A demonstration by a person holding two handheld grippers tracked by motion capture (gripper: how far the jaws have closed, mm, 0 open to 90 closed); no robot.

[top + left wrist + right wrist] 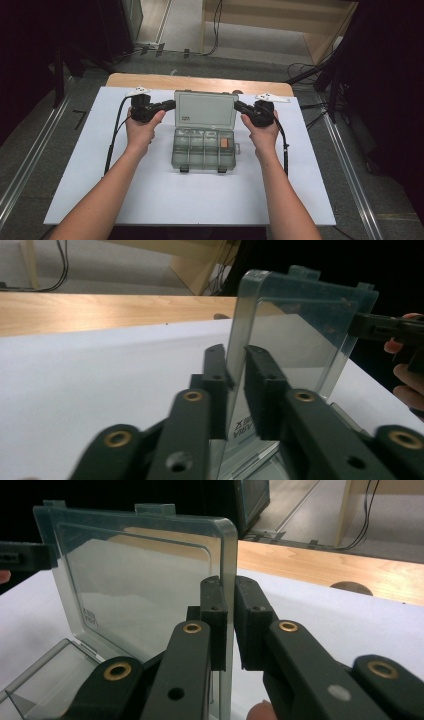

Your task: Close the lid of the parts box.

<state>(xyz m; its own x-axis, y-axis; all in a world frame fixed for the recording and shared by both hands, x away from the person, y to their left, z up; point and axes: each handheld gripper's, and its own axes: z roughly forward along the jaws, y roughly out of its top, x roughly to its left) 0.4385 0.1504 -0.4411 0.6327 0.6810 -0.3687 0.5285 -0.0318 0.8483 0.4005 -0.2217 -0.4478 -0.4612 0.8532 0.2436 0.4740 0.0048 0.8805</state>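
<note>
A clear grey plastic compartment box [204, 152] lies in the middle of the white table cover, its lid [205, 110] standing upright at the back. One compartment holds a small orange piece [225, 143]. My left gripper [172, 105] is shut on the lid's left edge, and my right gripper [237, 106] is shut on its right edge. In the left gripper view the jaws [234, 365] pinch the lid [295, 335] edge-on, with the right gripper [367, 325] at the far side. In the right gripper view the jaws [230, 600] clamp the lid [140, 570], and the left gripper [25, 555] shows beyond it.
The white cover [150, 195] spreads over a wooden table [200, 82] whose back strip is bare. Two black latches stick out at the box's front edge [202, 170]. Cables trail from both grippers. Dark stands and floor rails flank the table.
</note>
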